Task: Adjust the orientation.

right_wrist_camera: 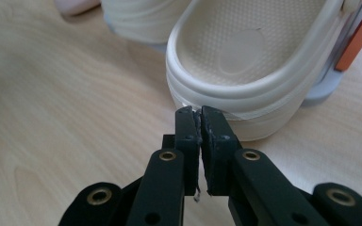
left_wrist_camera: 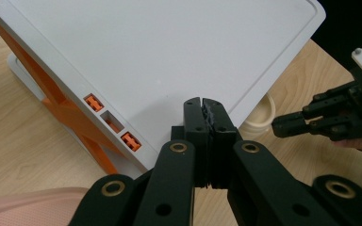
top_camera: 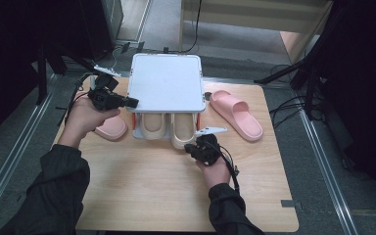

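Note:
A white shoe rack (top_camera: 166,83) with orange side struts stands at the back of the wooden table. Two cream slippers sit side by side under its top shelf, heels toward me: the left one (top_camera: 152,126) and the right one (top_camera: 181,129). My left gripper (top_camera: 132,102) is shut and empty, its tips (left_wrist_camera: 202,104) over the rack's top panel (left_wrist_camera: 169,47) near the front left corner. My right gripper (top_camera: 192,147) is shut with nothing between its jaws, its tips (right_wrist_camera: 199,113) right at the heel rim of the right cream slipper (right_wrist_camera: 245,52).
A pink slipper (top_camera: 237,115) lies on the table right of the rack. Another pink slipper (top_camera: 111,128) lies left of it, under my left hand. Bare tabletop (top_camera: 142,186) stretches in front. Dark stands and cables surround the table.

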{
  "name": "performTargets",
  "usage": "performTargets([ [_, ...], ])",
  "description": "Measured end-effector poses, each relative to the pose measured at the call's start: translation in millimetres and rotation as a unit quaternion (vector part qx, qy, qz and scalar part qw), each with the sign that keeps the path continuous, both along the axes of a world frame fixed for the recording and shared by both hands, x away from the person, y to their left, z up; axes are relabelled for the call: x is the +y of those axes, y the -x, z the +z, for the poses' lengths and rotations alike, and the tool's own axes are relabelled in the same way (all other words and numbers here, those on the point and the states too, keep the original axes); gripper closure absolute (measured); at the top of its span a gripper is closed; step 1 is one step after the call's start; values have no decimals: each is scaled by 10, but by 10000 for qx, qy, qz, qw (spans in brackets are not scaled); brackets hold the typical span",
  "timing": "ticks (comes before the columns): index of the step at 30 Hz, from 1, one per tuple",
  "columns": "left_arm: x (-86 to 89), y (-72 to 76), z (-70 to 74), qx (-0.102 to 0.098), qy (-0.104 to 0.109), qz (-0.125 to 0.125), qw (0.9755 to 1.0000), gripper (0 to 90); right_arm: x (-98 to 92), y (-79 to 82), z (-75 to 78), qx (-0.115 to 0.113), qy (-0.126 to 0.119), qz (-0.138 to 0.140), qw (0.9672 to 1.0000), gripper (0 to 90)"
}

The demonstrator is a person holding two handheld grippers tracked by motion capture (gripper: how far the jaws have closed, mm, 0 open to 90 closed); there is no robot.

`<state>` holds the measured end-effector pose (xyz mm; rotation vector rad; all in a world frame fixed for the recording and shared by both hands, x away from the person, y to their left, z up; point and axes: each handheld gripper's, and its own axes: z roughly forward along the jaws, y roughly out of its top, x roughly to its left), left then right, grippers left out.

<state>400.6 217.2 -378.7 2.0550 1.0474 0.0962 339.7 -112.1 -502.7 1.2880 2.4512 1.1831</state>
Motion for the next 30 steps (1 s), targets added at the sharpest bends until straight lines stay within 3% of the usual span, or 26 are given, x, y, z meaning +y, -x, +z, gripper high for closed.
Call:
performTargets([
  [7, -10, 18, 6, -54, -56, 49, 10000, 887, 103, -186, -17, -260, 107, 21, 9996, 817],
  [11, 9, 31, 7, -69, -59, 92, 9999, 876, 143, -246, -27, -272, 136, 34, 9995, 816],
  [14, 15, 43, 10, -105, -75, 131, 9998, 841, 141, -281, -45, -273, 55, 25, 9996, 800],
  [15, 9, 61, 19, -195, -178, 275, 9993, 840, 137, -286, -48, -257, 7, 37, 9997, 779],
  [16, 6, 64, 23, -158, -159, 326, 9992, 838, 134, -283, -44, -204, -70, 28, 9998, 745],
  [22, 26, 117, 39, -216, -37, 428, 9988, 703, 90, -98, 15, -192, -276, 201, 9992, 670],
  [25, 54, 162, 71, -146, 117, 422, 9989, 588, 13, -30, 65, -202, -435, 297, 9984, 612],
  [28, 73, 192, 85, -20, 85, 500, 9987, 451, -75, 50, 127, -271, -589, 352, 9973, 554],
  [30, 96, 215, 89, 20, 106, 553, 9984, 408, -144, 123, 165, -368, -684, 407, 9961, 536],
])
